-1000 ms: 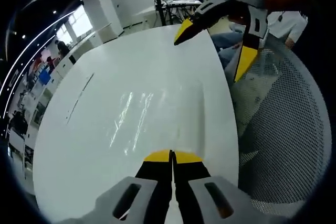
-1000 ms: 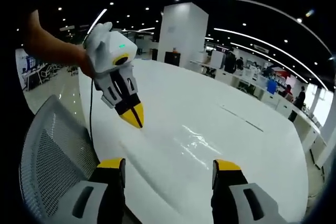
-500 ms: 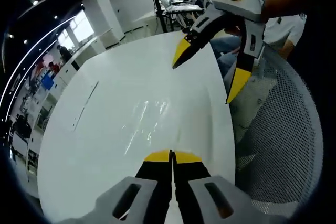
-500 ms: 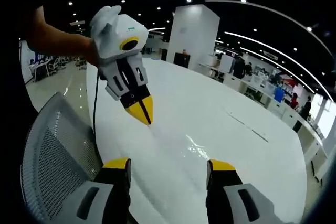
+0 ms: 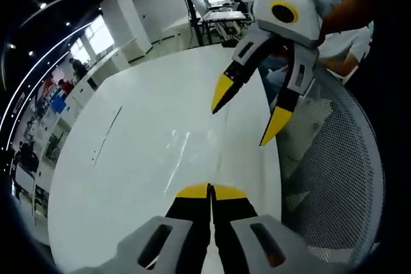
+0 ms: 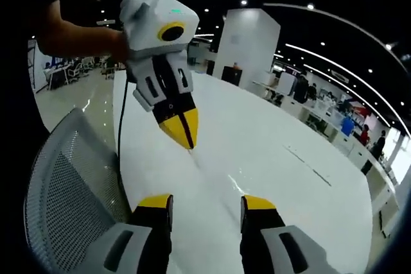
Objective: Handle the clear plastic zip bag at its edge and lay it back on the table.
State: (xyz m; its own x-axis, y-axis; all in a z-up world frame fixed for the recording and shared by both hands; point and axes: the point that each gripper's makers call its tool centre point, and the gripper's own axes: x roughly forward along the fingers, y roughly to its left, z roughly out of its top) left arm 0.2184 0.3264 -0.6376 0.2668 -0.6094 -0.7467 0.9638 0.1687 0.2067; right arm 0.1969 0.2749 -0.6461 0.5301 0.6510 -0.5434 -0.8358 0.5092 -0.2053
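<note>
Left gripper view showed the left gripper (image 5: 210,190) with its jaws pressed together, seemingly pinching the near edge of the bag (image 5: 192,152), which lay flat on the table (image 5: 128,133). The right gripper (image 5: 247,120) hovered above the table with jaws spread. A mesh chair (image 5: 334,178) stood beside the table.
</note>
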